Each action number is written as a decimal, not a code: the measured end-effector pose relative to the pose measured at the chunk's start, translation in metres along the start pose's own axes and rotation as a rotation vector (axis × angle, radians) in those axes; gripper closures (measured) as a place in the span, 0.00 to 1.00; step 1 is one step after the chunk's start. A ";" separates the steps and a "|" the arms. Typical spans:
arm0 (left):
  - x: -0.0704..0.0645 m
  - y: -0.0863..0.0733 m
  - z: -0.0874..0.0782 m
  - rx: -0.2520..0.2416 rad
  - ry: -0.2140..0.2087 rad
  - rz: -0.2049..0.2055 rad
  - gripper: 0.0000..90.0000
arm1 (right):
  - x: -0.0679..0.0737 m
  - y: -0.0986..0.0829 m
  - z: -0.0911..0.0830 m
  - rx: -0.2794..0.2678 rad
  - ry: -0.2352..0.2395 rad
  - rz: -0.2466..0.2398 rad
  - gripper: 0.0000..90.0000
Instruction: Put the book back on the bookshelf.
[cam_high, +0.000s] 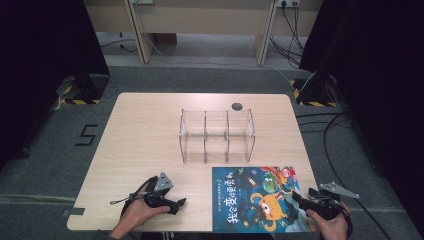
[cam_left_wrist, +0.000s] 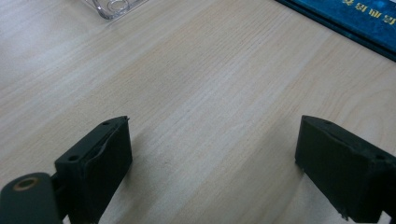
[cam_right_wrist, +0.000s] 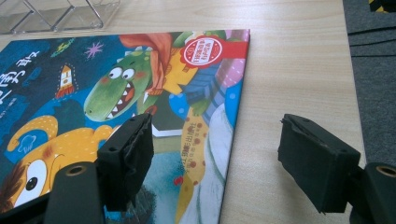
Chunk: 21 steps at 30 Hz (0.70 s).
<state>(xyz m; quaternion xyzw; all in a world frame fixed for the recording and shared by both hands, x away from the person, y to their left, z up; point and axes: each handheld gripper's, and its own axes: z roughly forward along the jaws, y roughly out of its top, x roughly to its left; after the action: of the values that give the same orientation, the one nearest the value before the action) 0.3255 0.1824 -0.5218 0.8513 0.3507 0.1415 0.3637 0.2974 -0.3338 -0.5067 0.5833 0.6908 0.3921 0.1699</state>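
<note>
High view cuts off the picture book (cam_high: 257, 200) at the table (cam_high: 145, 145) edge; left gripper (cam_high: 170, 202) and right gripper (cam_high: 302, 197) jaws gape empty.

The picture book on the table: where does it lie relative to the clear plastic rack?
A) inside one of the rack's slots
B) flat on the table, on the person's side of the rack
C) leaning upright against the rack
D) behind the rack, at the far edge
B: the picture book lies flat on the table, nearer the person than the clear rack.
</note>
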 end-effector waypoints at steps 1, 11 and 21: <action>0.000 0.000 0.000 0.000 0.000 0.000 0.11 | 0.000 0.000 0.000 0.002 0.000 0.001 0.30; 0.000 0.000 0.000 0.001 0.000 -0.001 0.11 | 0.002 -0.001 0.003 0.032 0.013 -0.004 0.32; 0.000 0.000 0.000 0.002 0.001 -0.001 0.11 | 0.005 -0.003 0.007 0.040 0.085 0.011 0.37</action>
<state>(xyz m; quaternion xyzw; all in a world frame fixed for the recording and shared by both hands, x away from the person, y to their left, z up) 0.3255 0.1822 -0.5216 0.8513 0.3517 0.1416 0.3628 0.2990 -0.3268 -0.5123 0.5731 0.7020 0.4033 0.1266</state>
